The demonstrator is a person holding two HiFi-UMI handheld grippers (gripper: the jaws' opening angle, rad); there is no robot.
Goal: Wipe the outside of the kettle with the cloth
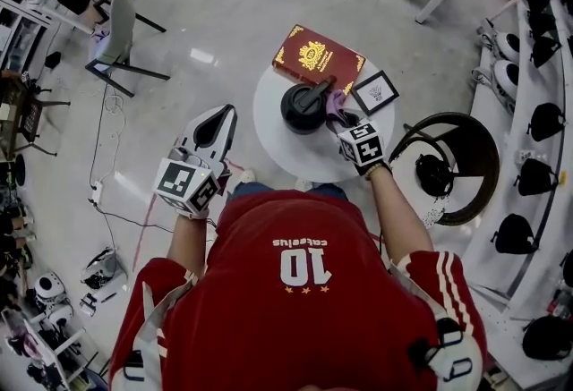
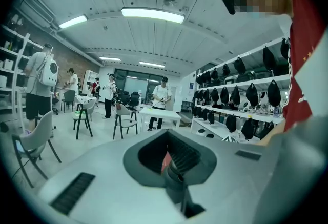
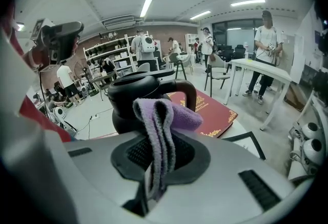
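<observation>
Two tools | right tool (image 3: 154, 166) clamped on purple cloth (image 3: 160, 125), at handle side of black kettle (image 1: 303, 108), frame centre on round surface (image 1: 273, 143) | left tool (image 1: 219, 121) closed, empty, well apart | wiping seemingly barely begun; most of outside left.

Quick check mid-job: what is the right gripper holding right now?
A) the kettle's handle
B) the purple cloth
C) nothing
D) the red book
B: in the right gripper view, the right gripper has its jaws shut on the purple cloth, which folds up in front of the black kettle.
</observation>
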